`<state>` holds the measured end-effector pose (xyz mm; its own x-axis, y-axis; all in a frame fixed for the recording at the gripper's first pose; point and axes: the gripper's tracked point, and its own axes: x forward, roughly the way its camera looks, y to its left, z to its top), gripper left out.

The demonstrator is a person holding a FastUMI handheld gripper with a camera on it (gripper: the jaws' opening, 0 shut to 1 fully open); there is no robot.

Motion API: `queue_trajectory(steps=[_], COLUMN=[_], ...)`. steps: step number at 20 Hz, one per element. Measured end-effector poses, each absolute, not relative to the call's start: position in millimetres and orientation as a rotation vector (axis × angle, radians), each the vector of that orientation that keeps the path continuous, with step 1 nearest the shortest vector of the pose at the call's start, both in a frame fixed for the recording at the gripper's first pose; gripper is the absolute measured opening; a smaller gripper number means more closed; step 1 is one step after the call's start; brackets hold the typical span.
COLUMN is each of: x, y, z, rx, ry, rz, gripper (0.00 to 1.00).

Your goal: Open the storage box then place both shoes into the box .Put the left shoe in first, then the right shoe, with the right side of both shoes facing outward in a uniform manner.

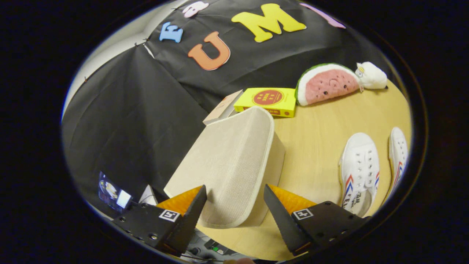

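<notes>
In the gripper view, the tool has its two fingers spread wide apart and holds nothing. The near rounded end of the beige woven-fabric storage box lies in the gap between them, and neither finger visibly presses on it. The box stands on the pale wooden desk and stretches away from the tool, its fabric lid with a lighter piped edge facing the camera and closed.

To the right of the tool, well apart from the box, two white canvas shoes lie on the desk side by side. The nearer white canvas shoe with red and blue side stripes sits just beyond the right finger, its heel end toward the tool. The second white striped shoe lies further right, close beside the first.

Beyond the box, near the black cloth wall, a flat yellow cardboard box with a red round mark rests on the desk, with a pale thin carton just left of it. To its right lies a watermelon-slice plush toy, and a small white plush touches its far end.
</notes>
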<state>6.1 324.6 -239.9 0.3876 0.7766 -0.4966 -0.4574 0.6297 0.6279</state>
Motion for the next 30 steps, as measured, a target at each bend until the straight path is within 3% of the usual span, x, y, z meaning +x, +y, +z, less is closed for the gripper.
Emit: queue_trajectory(steps=[5, 8, 9, 13, 17, 29, 30], x=[7, 14, 14, 17, 13, -7, 5], y=[342, 334, 332, 320, 317, 370, 378], z=[-243, -233, -229, -209, -194, -97, -96], rx=[0.586, 0.589, 0.582, 0.536, 0.52, 0.321, 0.283], ry=[0.981, 0.957, 0.934, 0.869, 0.841, 0.698, 0.688], rz=[0.833, 0.82, 0.821, 0.835, 0.846, 1.023, 0.985], gripper=[0.95, 0.93, 0.82, 0.8, 0.42, 0.42, 0.35])
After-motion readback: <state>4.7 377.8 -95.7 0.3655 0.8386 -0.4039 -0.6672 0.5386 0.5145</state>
